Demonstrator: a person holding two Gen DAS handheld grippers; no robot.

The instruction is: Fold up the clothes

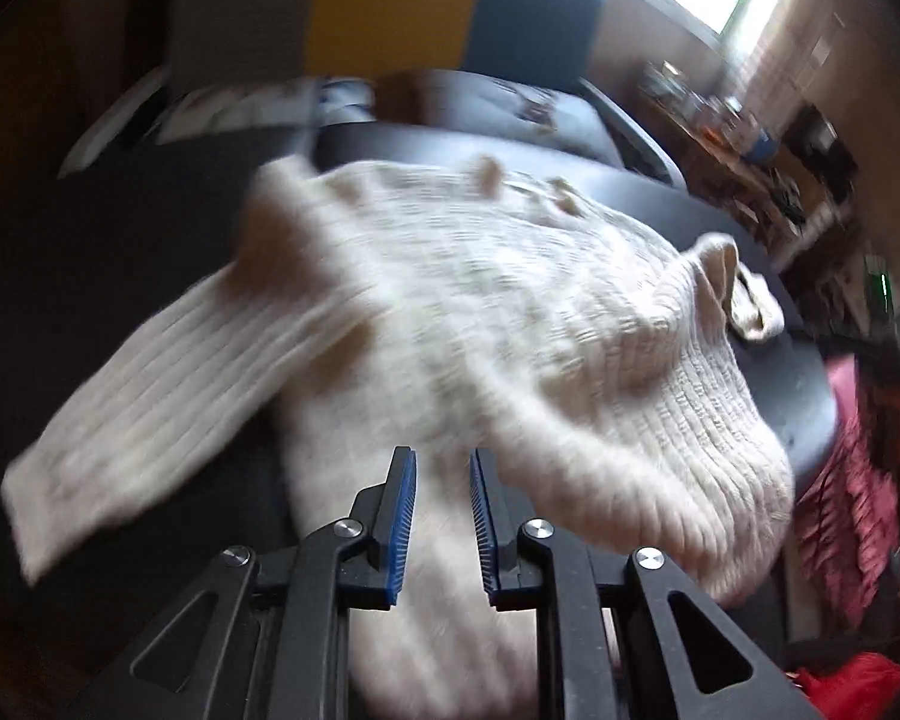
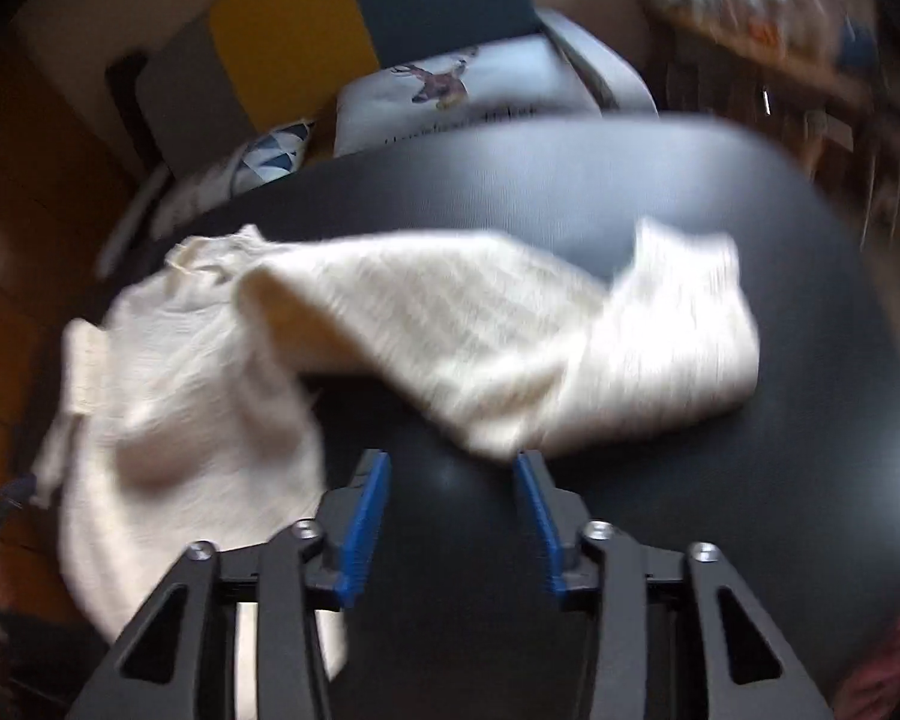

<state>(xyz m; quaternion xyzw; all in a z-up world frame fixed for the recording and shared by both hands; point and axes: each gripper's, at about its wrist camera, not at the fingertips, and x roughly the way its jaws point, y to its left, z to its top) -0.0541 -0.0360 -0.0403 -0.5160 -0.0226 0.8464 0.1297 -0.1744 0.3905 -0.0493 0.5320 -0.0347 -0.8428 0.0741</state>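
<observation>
I am holding both grippers apart and empty over the tabletop (image 2: 720,180), the left gripper (image 1: 443,462) hanging right above the sweater (image 1: 480,300), nearer than the right gripper (image 2: 453,468), whose sleeve (image 2: 510,348) is lying crosswise just ahead.

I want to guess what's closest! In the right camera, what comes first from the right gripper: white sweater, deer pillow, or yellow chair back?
1. White sweater, just ahead of the right gripper.
2. Deer pillow, beyond the table's far edge.
3. Yellow chair back, behind the pillow, upper left.
</observation>
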